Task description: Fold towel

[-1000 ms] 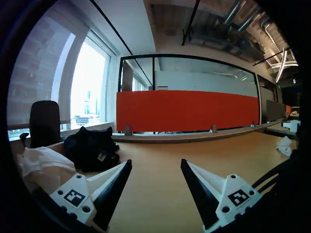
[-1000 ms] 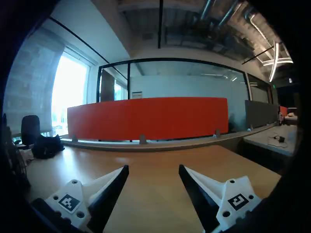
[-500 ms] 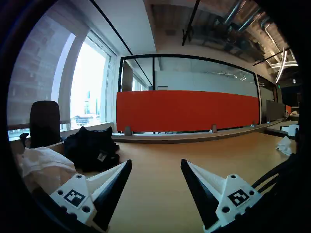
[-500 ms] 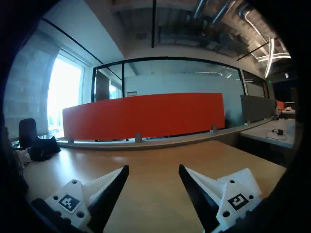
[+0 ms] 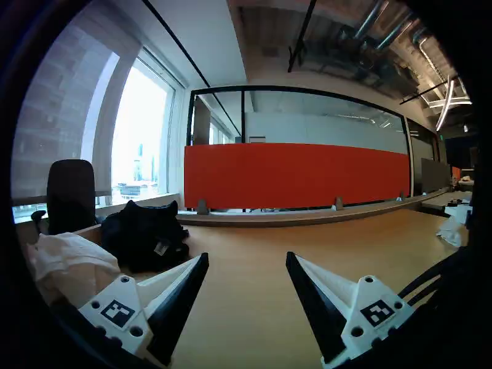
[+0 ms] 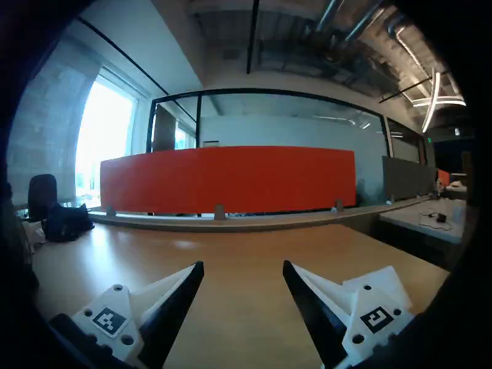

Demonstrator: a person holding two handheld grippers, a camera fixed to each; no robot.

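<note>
Left gripper (image 5: 246,254): fingers wide apart, holding nothing, with bare wooden desk (image 5: 258,320) showing in the gap; whether the tips touch the desk cannot be told. Right gripper (image 6: 243,263): fingers likewise spread, nothing between them, over the same desk top. Towel (image 5: 71,261): white cloth, crumpled in a heap at the lower left of the left gripper view, well apart from the fingertips. Its lower part is hidden behind the gripper's left-hand finger (image 5: 154,295) and its outer side is cut off at the picture's edge. Bunched as it is, no long axis or heading can be made out. Black bundle of cloth or a bag (image 5: 144,237): just beside the towel, towards the centre; which of the two it is cannot be told. Small white crumpled item (image 5: 452,230): far right of the left gripper view, too small to identify. Orange partition (image 5: 295,175): along the desk's far edge.
</note>
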